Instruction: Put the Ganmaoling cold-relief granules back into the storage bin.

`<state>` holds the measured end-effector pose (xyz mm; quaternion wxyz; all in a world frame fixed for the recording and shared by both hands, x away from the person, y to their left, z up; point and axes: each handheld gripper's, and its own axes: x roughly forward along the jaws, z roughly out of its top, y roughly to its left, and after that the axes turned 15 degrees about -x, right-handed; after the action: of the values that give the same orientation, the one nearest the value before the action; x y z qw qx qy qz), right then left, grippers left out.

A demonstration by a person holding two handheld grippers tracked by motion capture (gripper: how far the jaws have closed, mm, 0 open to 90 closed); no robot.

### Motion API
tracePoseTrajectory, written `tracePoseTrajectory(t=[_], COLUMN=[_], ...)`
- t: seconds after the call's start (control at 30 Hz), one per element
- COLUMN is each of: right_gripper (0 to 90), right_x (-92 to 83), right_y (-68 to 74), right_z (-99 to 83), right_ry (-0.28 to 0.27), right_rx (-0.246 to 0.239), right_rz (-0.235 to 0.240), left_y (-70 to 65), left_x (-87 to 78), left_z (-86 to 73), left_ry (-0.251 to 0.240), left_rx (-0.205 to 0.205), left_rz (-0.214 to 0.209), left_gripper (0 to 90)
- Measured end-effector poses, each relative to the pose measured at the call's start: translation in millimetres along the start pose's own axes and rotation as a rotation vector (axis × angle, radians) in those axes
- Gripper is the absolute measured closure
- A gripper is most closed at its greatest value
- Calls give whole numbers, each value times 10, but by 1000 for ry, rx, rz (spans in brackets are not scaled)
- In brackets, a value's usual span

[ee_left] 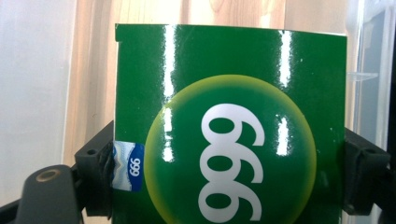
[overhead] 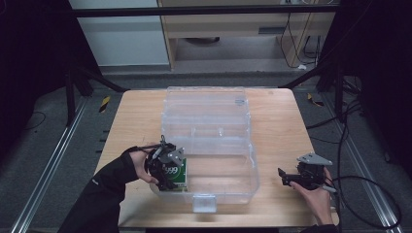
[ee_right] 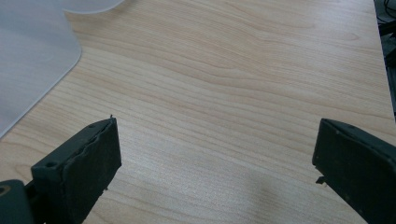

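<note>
Holding green 999 box (ee_left: 231, 126) clamped in left gripper (overhead: 165, 170) jaws, inside near-left corner of clear plastic bin (overhead: 233, 187). Idling right gripper (overhead: 302, 175), jaws apart over surface (ee_right: 224, 84). Risking glossy box slipping or catching bin wall.

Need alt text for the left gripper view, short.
A glossy green box with a white "999" in a yellow-edged circle sits clamped between the left gripper's two black jaws. Behind it are the light wooden table and, at the right edge, a wall of the clear plastic bin.
</note>
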<state>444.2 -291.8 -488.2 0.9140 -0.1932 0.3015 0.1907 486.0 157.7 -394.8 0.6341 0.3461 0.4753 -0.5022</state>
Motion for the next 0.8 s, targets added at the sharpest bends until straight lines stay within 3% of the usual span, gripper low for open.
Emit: tracePoseTrajectory(t=[0.53,0.7,0.8], right_gripper=[5,5,5], right_x=[1,0,0], right_y=[2,1,1], right_z=[3,4,5], right_ry=[0,-1,-1], right_rx=[-2,-3,-5], right_rz=[2,0,0], left_y=[-6,-1,-3], left_x=[-4,-24,-76], left_z=[-45,-56,-43], left_ry=[-5,-16,-48], left_rx=[-10,-19,-24], left_rz=[15,16,12], left_gripper=[131,132,126])
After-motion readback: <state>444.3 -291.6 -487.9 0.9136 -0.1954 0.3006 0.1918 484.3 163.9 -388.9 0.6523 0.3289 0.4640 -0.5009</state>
